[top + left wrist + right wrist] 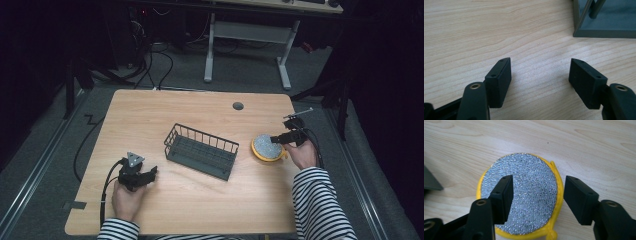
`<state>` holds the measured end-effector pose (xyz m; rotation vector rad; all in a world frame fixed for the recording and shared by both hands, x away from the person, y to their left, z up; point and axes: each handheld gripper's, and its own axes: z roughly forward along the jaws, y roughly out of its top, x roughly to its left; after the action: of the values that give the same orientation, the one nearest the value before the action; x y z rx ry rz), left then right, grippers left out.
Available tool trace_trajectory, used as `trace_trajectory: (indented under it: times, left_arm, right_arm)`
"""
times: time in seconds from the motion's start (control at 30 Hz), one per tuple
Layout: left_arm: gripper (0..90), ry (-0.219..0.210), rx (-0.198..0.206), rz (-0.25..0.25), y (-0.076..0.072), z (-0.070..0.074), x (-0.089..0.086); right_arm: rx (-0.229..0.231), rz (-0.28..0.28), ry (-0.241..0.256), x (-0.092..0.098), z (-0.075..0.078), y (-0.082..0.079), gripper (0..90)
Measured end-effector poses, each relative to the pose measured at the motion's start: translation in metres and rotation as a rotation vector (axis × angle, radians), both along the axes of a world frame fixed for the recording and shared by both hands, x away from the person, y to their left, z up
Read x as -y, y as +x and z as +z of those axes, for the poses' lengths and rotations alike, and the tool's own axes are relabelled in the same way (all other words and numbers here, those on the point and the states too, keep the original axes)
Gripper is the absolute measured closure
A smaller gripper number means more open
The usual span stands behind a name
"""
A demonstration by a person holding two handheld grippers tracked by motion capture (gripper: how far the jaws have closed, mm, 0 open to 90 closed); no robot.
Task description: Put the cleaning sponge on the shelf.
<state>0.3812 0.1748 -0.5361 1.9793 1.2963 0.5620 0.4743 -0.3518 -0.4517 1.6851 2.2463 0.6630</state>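
Note:
A round scrub pad (267,147) with a silver mesh top and yellow rim lies flat on the wooden table, right of a dark wire basket (201,150). My right gripper (275,139) hovers over the pad's right part, open; in the right gripper view (537,195) its jaws straddle the pad's (524,192) right half and edge, nothing clamped. My left gripper (151,173) rests low near the table's front left, open over bare wood (540,75). A corner of the basket (604,22) shows at the upper right of the left gripper view.
The table (150,115) has a grey cable grommet (238,106) near its far edge. Behind the table stands a white desk frame (247,40) on a grey floor with cables. Bare wood stretches along the front and back left of the table.

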Motion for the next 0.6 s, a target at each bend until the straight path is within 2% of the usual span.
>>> trace_trajectory:
  times: [0.1,0.37,0.47,0.6]
  left_arm:
    - [35.0,0.0,0.001,0.001,0.0,0.0,0.0]
    - [35.0,0.0,0.001,0.001,0.0,0.0,0.0]
    - [35.2,-0.002,0.001,0.001,0.0,0.0,0.0]
    - [35.1,-0.003,0.0,0.001,0.0,0.0,0.0]
  right_arm:
    - [-0.023,-0.02,0.006,0.001,-0.007,0.004,37.3]
    - [-0.059,-0.027,0.014,0.0,-0.016,0.01,35.8]
    - [-0.063,-0.021,-0.008,-0.002,-0.019,0.011,34.6]
    - [-0.07,-0.033,0.01,0.0,-0.021,0.012,34.1]
